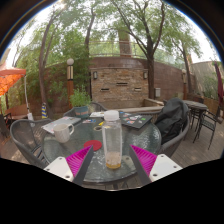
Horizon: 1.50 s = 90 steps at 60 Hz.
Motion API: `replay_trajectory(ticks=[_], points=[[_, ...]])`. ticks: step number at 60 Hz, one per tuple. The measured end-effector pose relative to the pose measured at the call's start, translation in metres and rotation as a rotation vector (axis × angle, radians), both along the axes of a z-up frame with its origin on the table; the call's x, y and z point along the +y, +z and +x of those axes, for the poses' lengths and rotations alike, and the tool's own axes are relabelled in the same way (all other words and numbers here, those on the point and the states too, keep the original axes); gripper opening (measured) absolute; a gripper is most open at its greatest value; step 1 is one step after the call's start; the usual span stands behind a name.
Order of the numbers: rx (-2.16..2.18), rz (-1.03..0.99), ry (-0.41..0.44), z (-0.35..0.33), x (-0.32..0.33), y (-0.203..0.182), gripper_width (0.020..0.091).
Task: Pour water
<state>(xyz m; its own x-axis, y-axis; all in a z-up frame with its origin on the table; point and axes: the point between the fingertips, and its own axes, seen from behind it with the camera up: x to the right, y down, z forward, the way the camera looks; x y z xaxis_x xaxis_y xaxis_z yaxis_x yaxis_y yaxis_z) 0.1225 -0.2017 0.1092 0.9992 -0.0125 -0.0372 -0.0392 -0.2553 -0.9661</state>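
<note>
Outdoor patio, daylight, trees overhead across the top of the frame. Brick wall (pixel 118 85) with a built-in hearth runs through the centre background.

Tool (pixel 112 160) at bottom centre, its two fingers spread wide, with pink pads (pixel 79 158) angled inward on each side. A clear plastic bottle (pixel 112 140) stands upright between the fingers on the glass worktop (pixel 135 135), white cap on, a gap showing on both sides between bottle and pads. The fingers do not press on it. Lower part of the bottle looks tinted amber; the liquid level cannot be read for sure.

Worktop is round with a dark metal rim, filling the lower middle of the frame. On it, left of centre and beyond the left finger, a white mug (pixel 64 130) with its handle toward the right. Papers or a flat white sheet (pixel 58 123) lie just behind the mug. Further back near centre, a small potted green plant (pixel 82 100).

Right of centre, a dark bag or jacket (pixel 171 120) sits slumped on a chair at the worktop's edge. Metal mesh chair (pixel 28 140) at lower left. Orange-red canopy (pixel 10 80) at the left edge of the frame. More patio chairs (pixel 203 115) at the right edge.
</note>
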Motion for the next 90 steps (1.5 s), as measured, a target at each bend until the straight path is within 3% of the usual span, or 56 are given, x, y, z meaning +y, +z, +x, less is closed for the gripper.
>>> replay_trajectory(ticks=[9,15,16,19,28,40,54,59,64,74,77,83,84,86,87,90], points=[[-0.018,0.021,-0.006,-0.001,0.076,-0.031,0.0821],[-0.002,0.072,-0.001,-0.004,0.115,-0.028,0.0796],[0.002,0.081,0.002,-0.009,0.117,-0.028,0.0755],[-0.021,0.078,-0.005,-0.008,0.126,-0.03,0.0476],[-0.043,0.099,-0.008,-0.007,0.131,-0.031,0.0463],[-0.163,-0.058,-0.013,-0.014,0.149,-0.039,0.0416],[-0.795,-0.027,0.018,-0.073,0.211,0.046,0.0414],[-1.162,-0.049,0.068,-0.11,0.238,0.057,0.0412],[-1.51,-0.083,0.172,-0.143,0.256,0.053,0.0411],[-2.029,-0.167,0.259,-0.163,0.277,0.045,0.0414],[-2.153,-0.202,0.362,-0.166,0.277,0.048,0.0413],[-2.34,-0.227,0.402,-0.169,0.273,0.048,0.0416],[-2.349,-0.22,0.346,-0.169,0.268,0.042,0.0413],[-2.357,-0.226,0.343,-0.168,0.265,0.043,0.0413],[-2.36,-0.246,0.404,-0.17,0.277,0.048,0.0413],[-2.352,-0.258,0.394,-0.167,0.271,0.051,0.0414]])
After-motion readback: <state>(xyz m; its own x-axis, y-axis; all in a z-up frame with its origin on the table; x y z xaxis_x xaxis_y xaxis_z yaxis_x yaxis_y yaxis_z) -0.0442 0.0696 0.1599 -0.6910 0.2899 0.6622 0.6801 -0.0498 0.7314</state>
